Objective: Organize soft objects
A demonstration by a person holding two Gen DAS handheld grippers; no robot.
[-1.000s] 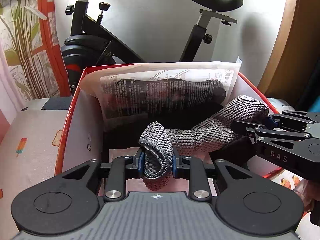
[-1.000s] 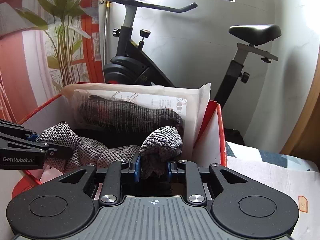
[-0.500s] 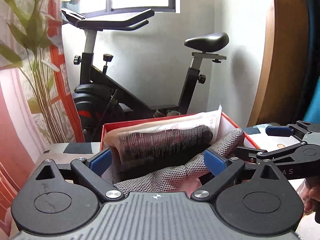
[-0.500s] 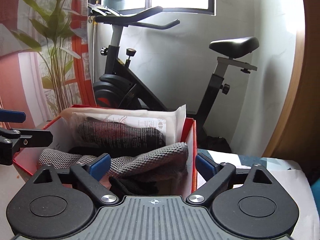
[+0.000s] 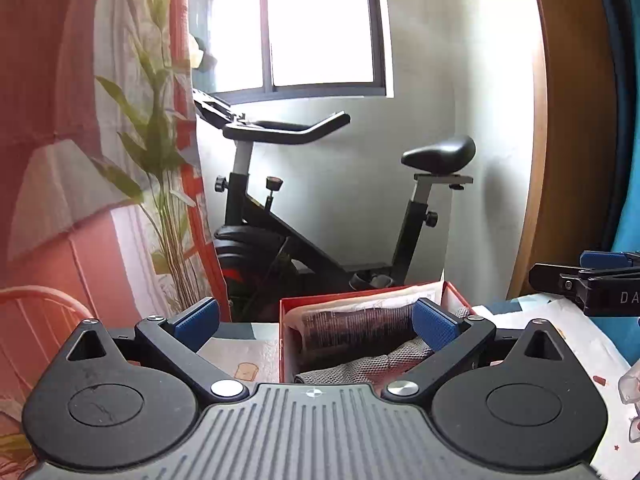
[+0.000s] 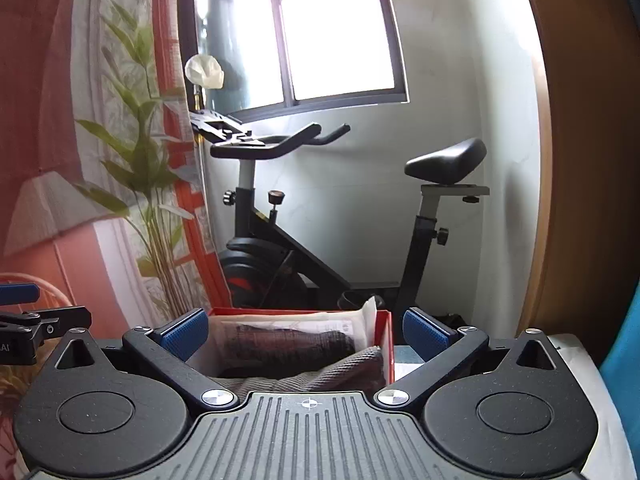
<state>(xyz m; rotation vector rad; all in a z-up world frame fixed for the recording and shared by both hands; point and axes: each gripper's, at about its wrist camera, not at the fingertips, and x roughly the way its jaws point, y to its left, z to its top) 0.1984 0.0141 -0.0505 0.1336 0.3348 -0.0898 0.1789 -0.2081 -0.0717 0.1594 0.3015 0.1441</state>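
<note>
While both hand-held grippers (image 5: 316,322) (image 6: 306,332) gape empty, the grey knitted cloth (image 6: 320,376) lies slumped in the red box (image 6: 385,344).

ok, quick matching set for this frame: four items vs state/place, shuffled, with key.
Items:
1. grey knit
2. plastic packet
3. left gripper
4. exercise bike

States/places:
A. stands on the floor behind the red box, under the window
B. jaws wide open, nothing between them
C. lies loose along the near side of the box
D. leans against the box's far wall, dark item inside

Pairs: 1-C, 2-D, 3-B, 4-A
</note>
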